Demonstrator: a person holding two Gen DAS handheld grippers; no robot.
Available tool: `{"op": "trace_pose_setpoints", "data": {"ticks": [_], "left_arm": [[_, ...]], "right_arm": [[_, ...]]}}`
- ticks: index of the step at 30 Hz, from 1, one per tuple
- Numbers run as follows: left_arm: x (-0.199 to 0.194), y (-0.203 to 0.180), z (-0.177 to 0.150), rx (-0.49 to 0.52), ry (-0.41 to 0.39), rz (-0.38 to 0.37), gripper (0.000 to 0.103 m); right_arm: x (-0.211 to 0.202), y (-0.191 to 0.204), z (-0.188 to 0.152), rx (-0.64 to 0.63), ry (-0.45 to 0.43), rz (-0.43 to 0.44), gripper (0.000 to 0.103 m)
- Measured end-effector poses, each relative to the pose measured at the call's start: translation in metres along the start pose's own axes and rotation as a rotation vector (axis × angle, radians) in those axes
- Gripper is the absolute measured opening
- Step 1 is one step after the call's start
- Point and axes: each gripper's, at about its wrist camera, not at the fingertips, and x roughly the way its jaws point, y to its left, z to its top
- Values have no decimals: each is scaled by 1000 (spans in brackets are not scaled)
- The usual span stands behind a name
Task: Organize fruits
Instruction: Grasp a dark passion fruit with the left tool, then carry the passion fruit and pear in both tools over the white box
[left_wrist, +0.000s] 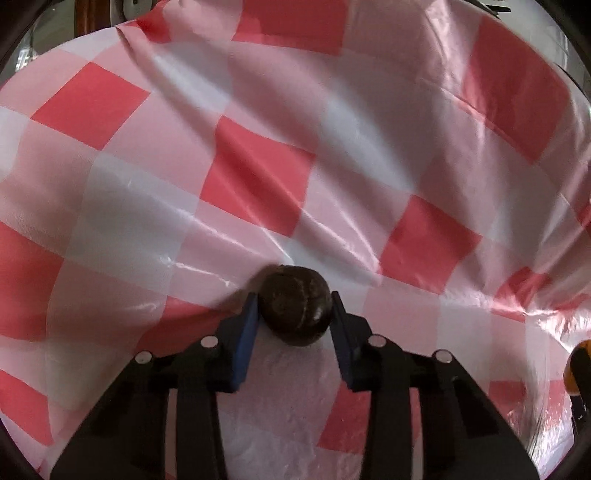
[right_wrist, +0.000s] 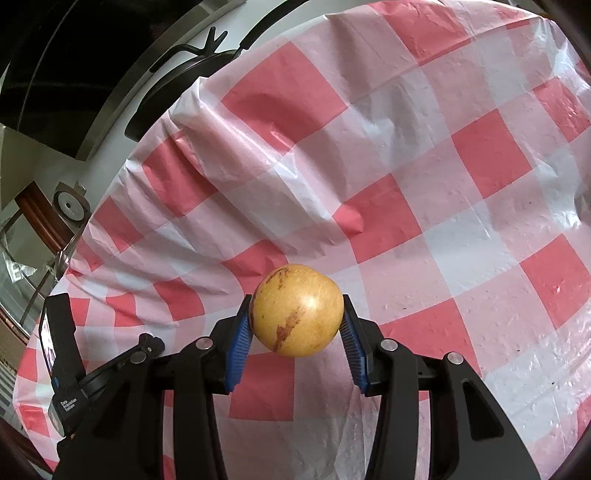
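In the left wrist view a dark brown round fruit (left_wrist: 294, 305) sits between the blue pads of my left gripper (left_wrist: 294, 303), which is shut on it just above the checked cloth. In the right wrist view a yellow round fruit with brown streaks (right_wrist: 297, 314) is clamped between the ribbed blue pads of my right gripper (right_wrist: 297, 314), held clear above the cloth. An orange-yellow object (left_wrist: 576, 363) shows at the right edge of the left wrist view, mostly cut off.
A red, pink and white checked plastic tablecloth (left_wrist: 258, 177) covers the table, wrinkled and folded in places. A black device labelled "Data Acquisition System" (right_wrist: 62, 369) stands at the table's left edge. Beyond the far edge (right_wrist: 192, 88) are a dark rack and floor.
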Motion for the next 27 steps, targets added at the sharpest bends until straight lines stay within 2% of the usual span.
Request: {"op": "trace_pose_setpoints", "data": {"ticks": [5,11,18,22,27], "left_arm": [[-34,-2,-10,-9,-116,-29,38],[-59,-10,-35,-22,-145,-91,38],[-103,5,-83,-34,-174,-93,37],[-127,24,-110,-38,-187,-113,38],[-158,41,-132,-62,-207,-148,38]], "right_arm": [[0,-1,0,2,5,12,45],[1,-5,1,16,6,34,45],[-4,-5,0,8,-3,72,45],[-37,-4,-13,-14,-79,99,45],[-97,4,-51,-46,-100,138,45]]}}
